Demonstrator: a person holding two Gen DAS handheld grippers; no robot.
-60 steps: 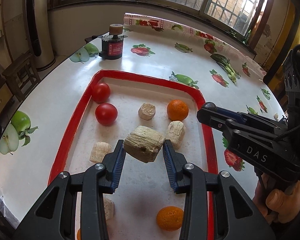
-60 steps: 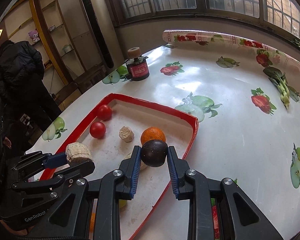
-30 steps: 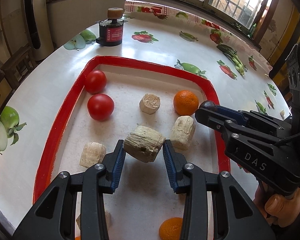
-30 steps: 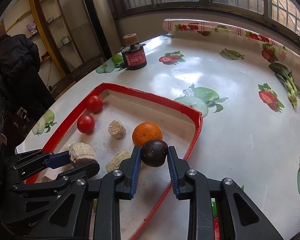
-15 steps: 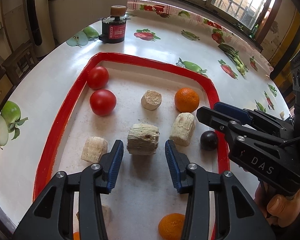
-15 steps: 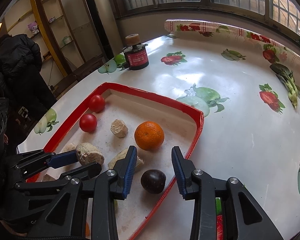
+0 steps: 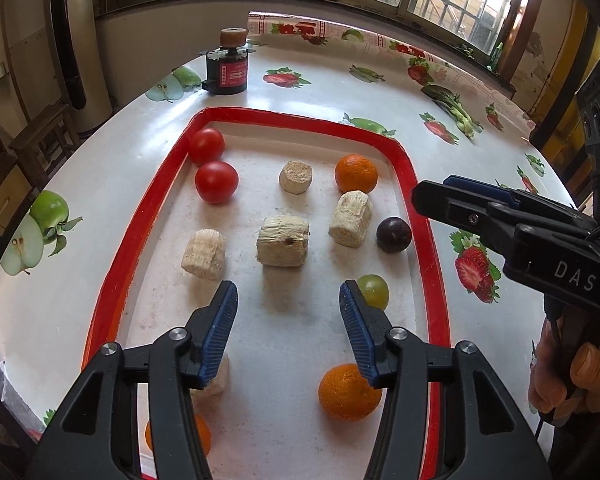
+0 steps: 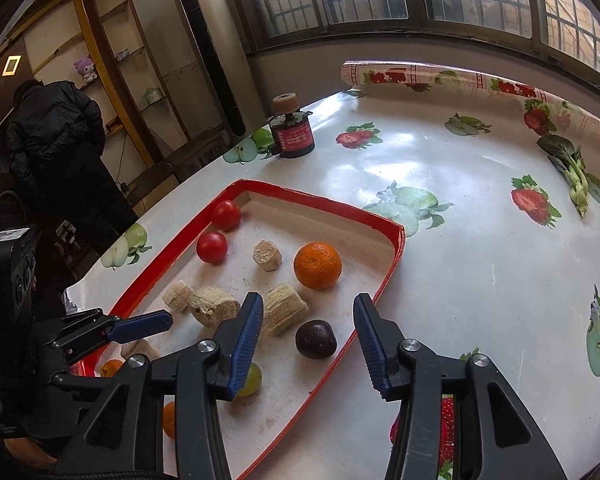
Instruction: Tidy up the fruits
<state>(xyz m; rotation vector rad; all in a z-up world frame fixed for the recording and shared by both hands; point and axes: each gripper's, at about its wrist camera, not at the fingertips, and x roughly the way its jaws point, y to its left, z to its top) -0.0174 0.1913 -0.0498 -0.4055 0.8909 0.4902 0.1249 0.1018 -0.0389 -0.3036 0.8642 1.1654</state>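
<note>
Red-rimmed tray [image 7: 404, 160] on the counter [image 7: 320, 92], which carries a fruit-print cloth. Contents, left wrist view:

- Two tomatoes, far left corner: one [image 7: 206, 146] against the rim, one [image 7: 216, 182] just nearer.
- Orange [image 7: 356, 173], far right.
- Pale fibrous stub, round [image 7: 295, 176], between the nearer tomato and that orange.
- Three pale fibrous chunks in a row across the middle: left [image 7: 203, 254], centre [image 7: 283, 241], right [image 7: 350, 219].
- Dark plum [image 7: 393, 235], just beside the right chunk, close to the right rim.
- Green grape [image 7: 373, 291], nearer than the plum, partly behind a jaw.
- Second orange [image 7: 349, 391], near right.
- Third orange [image 7: 198, 432] and another pale chunk [image 7: 216, 376], near left, both partly hidden behind the left jaw.

Left gripper [image 7: 288, 328]: jaws wide, holding nothing, hovering above the tray floor just nearer than the centre chunk.

Right gripper [image 8: 307, 344]: jaws wide, holding nothing; the plum [image 8: 315, 338] lies on the tray between and beyond them, clear of both.

Off tray: dark jar with red label and cork stopper [image 7: 227, 68], far left on the counter. Person in black jacket [image 8: 56, 136], standing in the room at far left.
</note>
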